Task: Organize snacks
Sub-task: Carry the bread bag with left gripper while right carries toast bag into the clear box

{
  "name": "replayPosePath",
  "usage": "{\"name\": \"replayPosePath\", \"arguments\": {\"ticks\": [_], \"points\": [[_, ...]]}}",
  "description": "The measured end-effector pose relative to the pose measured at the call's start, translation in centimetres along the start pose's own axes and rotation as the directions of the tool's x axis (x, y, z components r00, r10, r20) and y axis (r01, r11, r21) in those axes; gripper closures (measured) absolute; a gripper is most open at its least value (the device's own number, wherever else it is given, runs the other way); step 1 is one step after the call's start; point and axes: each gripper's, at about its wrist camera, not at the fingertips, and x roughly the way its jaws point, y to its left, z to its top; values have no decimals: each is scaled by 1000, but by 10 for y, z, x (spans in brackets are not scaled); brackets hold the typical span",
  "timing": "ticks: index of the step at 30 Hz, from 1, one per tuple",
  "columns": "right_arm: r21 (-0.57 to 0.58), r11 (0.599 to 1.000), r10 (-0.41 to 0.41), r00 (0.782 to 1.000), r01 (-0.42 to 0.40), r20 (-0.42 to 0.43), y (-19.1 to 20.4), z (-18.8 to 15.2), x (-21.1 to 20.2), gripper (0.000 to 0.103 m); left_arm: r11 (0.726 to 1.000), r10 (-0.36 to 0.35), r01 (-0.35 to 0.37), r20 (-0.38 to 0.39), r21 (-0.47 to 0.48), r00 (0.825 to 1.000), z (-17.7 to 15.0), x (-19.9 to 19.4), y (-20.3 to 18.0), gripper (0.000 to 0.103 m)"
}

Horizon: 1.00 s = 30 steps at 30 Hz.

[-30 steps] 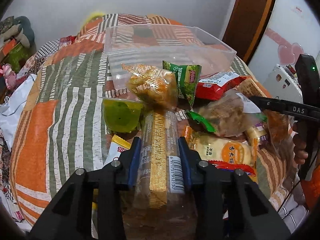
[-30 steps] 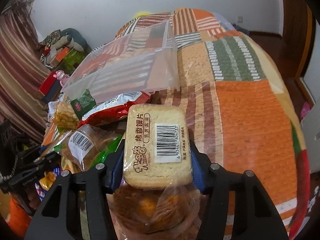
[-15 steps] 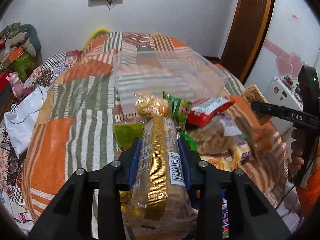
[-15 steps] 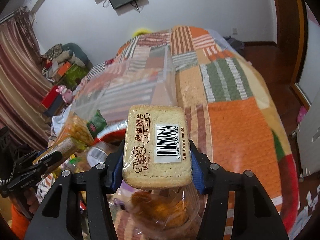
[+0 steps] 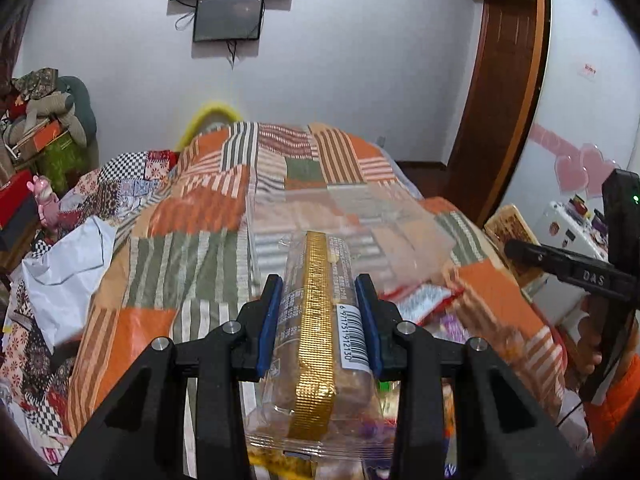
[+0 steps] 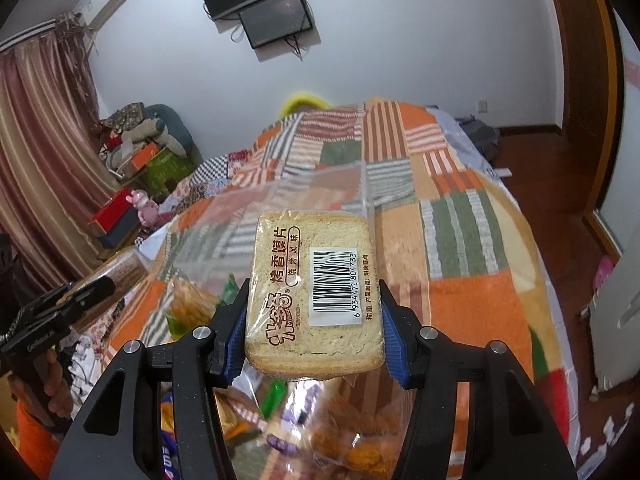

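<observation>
My left gripper (image 5: 318, 300) is shut on a long clear packet with a gold strip (image 5: 320, 328) and holds it in the air above the bed. My right gripper (image 6: 314, 312) is shut on a flat packet of toasted bread slices (image 6: 316, 292), also lifted. A clear plastic bin (image 5: 340, 216) stands on the patchwork blanket beyond both packets; it also shows in the right wrist view (image 6: 280, 216). Loose snack packets (image 5: 424, 296) lie blurred below and in front of the bin. The right gripper shows at the right of the left wrist view (image 5: 560, 264).
The bed's patchwork blanket (image 5: 192, 248) stretches to the far wall. A white bag (image 5: 68, 264) and clutter lie to the left. A white fridge (image 5: 576, 216) and a wooden door frame (image 5: 500, 100) stand to the right. A screen (image 6: 276, 16) hangs on the wall.
Both grippers have risen with their packets, so the snack pile and bin have dropped lower in view and more of the wall shows.
</observation>
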Motion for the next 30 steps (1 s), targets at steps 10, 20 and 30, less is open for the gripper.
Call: {"name": "replayPosePath", "arguments": {"ticks": [10, 20, 30], "points": [[-40, 999, 26, 999, -24, 46, 15, 30, 19, 51, 1000, -16, 17, 34, -12, 999, 40, 29, 0, 66], [-38, 999, 25, 1000, -25, 14, 21, 49, 56, 51, 999, -8, 8, -2, -37, 1000, 64, 78, 7, 66], [-22, 999, -26, 994, 24, -110, 10, 53, 104, 51, 998, 9, -17, -111, -64, 994, 70, 137, 19, 66]]}}
